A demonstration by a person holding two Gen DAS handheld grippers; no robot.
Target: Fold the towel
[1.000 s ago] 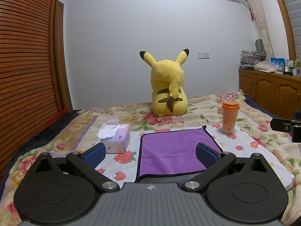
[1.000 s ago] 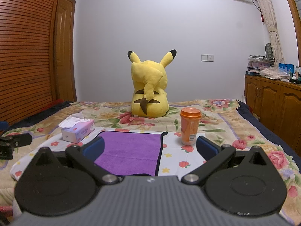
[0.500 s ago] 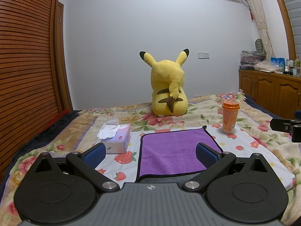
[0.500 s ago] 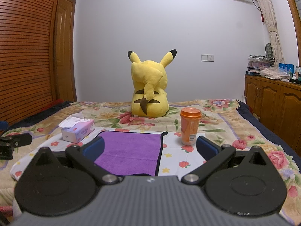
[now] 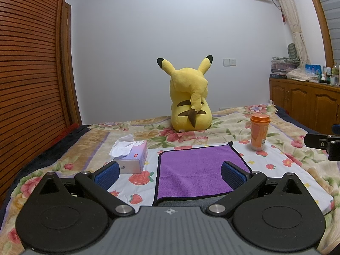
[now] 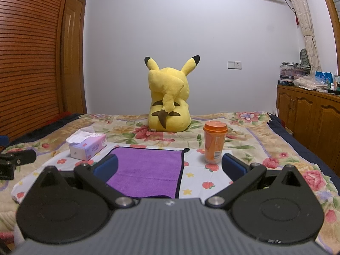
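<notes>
A purple towel with a dark border lies flat on a white fruit-print cloth on the bed; it also shows in the right wrist view. My left gripper is open and empty, held above the towel's near edge, its blue pads wide apart. My right gripper is open and empty, over the towel's near right part. Each gripper's body shows at the edge of the other's view.
A tissue box stands left of the towel and an orange cup right of it. A yellow Pikachu plush sits behind. A wooden cabinet is on the right, a slatted wardrobe on the left.
</notes>
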